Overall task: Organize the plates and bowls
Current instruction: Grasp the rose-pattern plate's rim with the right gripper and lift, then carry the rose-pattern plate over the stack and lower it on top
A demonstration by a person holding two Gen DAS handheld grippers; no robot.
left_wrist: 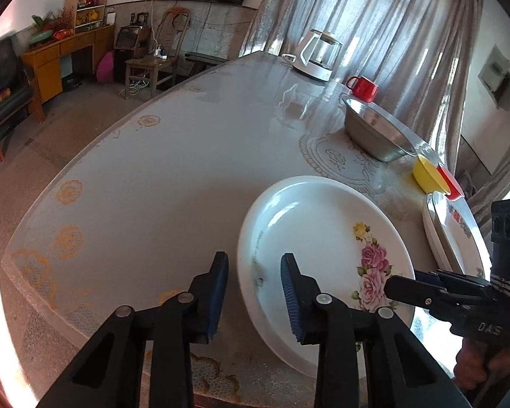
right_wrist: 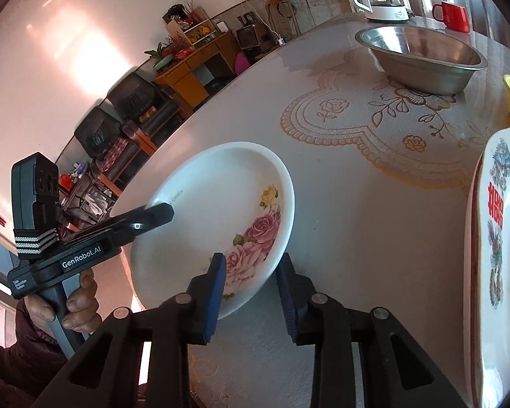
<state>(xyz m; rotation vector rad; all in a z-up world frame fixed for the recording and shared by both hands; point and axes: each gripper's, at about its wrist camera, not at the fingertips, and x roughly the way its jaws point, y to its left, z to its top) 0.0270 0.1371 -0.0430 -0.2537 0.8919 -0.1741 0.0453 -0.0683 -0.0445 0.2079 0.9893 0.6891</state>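
Note:
A white plate with pink roses [left_wrist: 316,238] lies on the table, also in the right wrist view [right_wrist: 221,210]. My left gripper [left_wrist: 255,292] is open, its jaws astride the plate's near left rim. My right gripper [right_wrist: 250,292] is open, its jaws astride the rim by the roses. A stack of white plates with a red pattern [left_wrist: 452,234] lies to the right, also in the right wrist view [right_wrist: 499,238]. A steel bowl [left_wrist: 374,129], a yellow bowl [left_wrist: 425,173] and a red bowl [left_wrist: 452,183] stand behind.
A white-based glass kettle [left_wrist: 318,54] and a red mug [left_wrist: 363,85] stand at the table's far side. The table [left_wrist: 153,187] has a lace-patterned cover. Chairs and a wooden desk stand beyond its left edge.

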